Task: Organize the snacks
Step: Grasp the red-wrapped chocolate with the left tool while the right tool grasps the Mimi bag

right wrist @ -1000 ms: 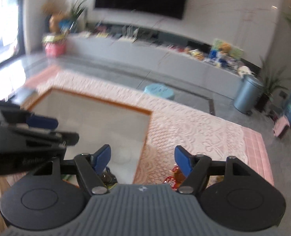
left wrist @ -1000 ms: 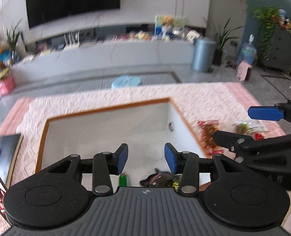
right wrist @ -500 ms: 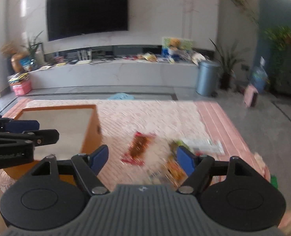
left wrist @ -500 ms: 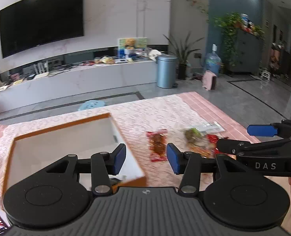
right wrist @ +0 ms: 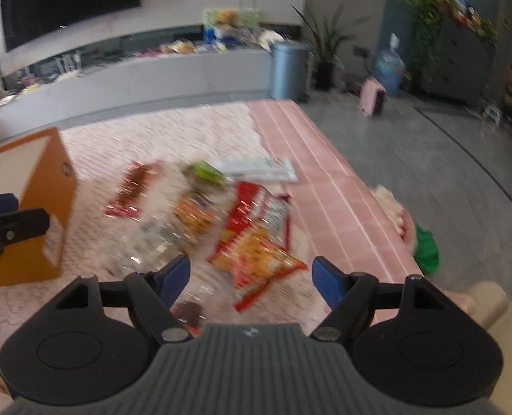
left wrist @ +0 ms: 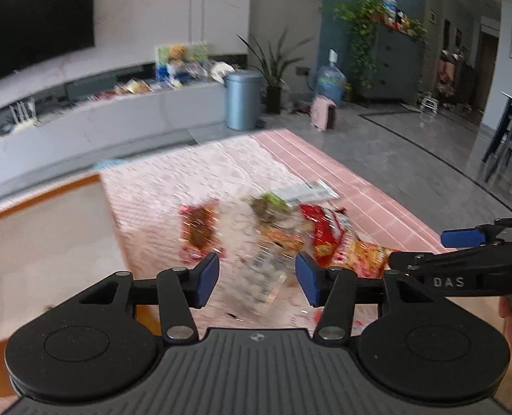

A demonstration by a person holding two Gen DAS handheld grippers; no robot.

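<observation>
Motion blur smears the snack packets, so I cannot read their labels. My left tool (left wrist: 257, 278) hangs spread apart and empty above a clear packet (left wrist: 262, 276) on the bench (left wrist: 193, 173). My right tool (right wrist: 250, 276) gapes wider, gripping nothing, with the red-and-orange chip bag (right wrist: 256, 242) lying just ahead between its fingers. The orange box (right wrist: 38, 186) sits left of the pile, cut off by the edge.
</observation>
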